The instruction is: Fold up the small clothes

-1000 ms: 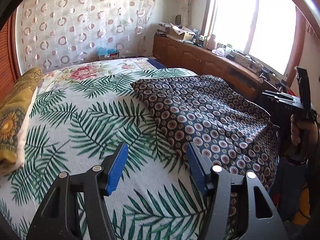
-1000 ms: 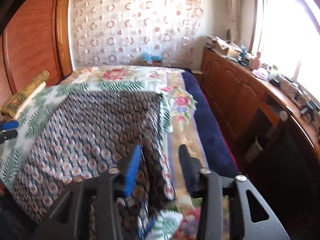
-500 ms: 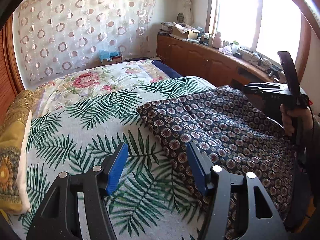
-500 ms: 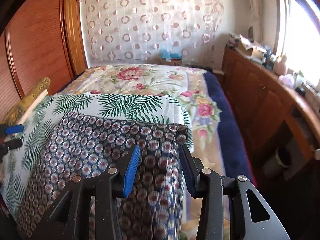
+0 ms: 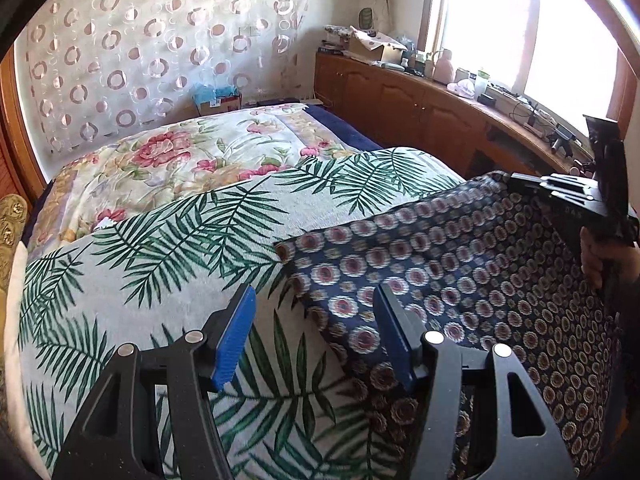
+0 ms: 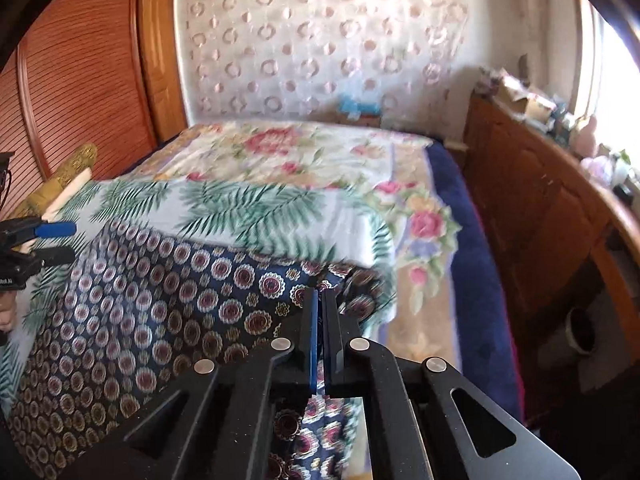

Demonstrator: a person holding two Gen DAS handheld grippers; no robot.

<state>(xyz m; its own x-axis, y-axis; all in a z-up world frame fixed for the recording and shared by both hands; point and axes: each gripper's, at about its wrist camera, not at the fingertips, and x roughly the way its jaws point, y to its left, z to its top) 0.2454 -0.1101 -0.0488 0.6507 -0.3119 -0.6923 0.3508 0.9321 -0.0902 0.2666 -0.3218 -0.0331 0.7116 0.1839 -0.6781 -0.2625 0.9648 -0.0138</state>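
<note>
A dark blue garment with a round flower print [image 5: 460,280] lies on the palm-leaf sheet [image 5: 160,272] at the near edge of the bed. My left gripper [image 5: 316,336] is open just above the garment's left corner, its jaws either side of the edge. My right gripper [image 6: 320,304] is shut on the garment's right corner [image 6: 352,284] and holds it up a little. The garment spreads left of it in the right wrist view [image 6: 160,304]. The right gripper shows at the far right of the left wrist view [image 5: 568,192].
A floral bedspread [image 5: 180,160] covers the far half of the bed. A yellow pillow [image 5: 10,224] lies at the left. A wooden cabinet [image 5: 420,108] with clutter runs along the right under a window. A wooden wardrobe [image 6: 80,80] stands left.
My right gripper has closed on the garment's right corner. My left gripper has moved toward the garment's left corner and stays open.
</note>
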